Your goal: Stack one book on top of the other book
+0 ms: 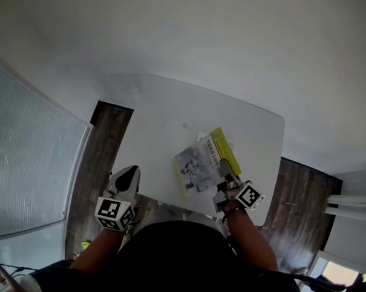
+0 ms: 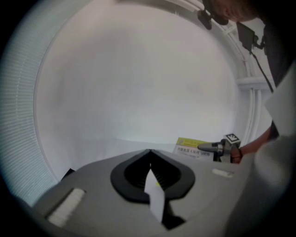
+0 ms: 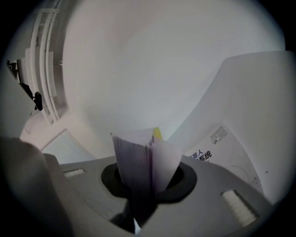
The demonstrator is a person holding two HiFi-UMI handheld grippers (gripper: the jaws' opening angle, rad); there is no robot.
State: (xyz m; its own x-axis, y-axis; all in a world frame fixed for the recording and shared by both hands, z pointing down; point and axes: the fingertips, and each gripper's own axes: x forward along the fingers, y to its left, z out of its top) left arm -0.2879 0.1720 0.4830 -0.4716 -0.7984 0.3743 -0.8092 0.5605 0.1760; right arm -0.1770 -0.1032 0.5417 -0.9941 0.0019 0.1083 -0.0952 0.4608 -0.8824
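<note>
On the white table (image 1: 166, 117) a book with a grey photo cover (image 1: 196, 166) lies over a yellow book (image 1: 224, 149), whose far right part sticks out. My right gripper (image 1: 225, 182) is shut on the grey book's near right edge. In the right gripper view its pages (image 3: 138, 162) stand edge-on between the jaws, and a white printed cover (image 3: 215, 144) shows to the right. Whether the grey book rests fully on the yellow one I cannot tell. My left gripper (image 1: 126, 179) hangs at the table's near left edge, shut and empty (image 2: 150, 155). From there the yellow book (image 2: 190, 147) and the right gripper (image 2: 216, 148) show far right.
A ribbed window blind (image 1: 25, 153) fills the left side. Dark wooden floor (image 1: 101, 145) runs on both sides of the table. A white rack (image 1: 350, 207) stands at the right. The table's far half is bare white.
</note>
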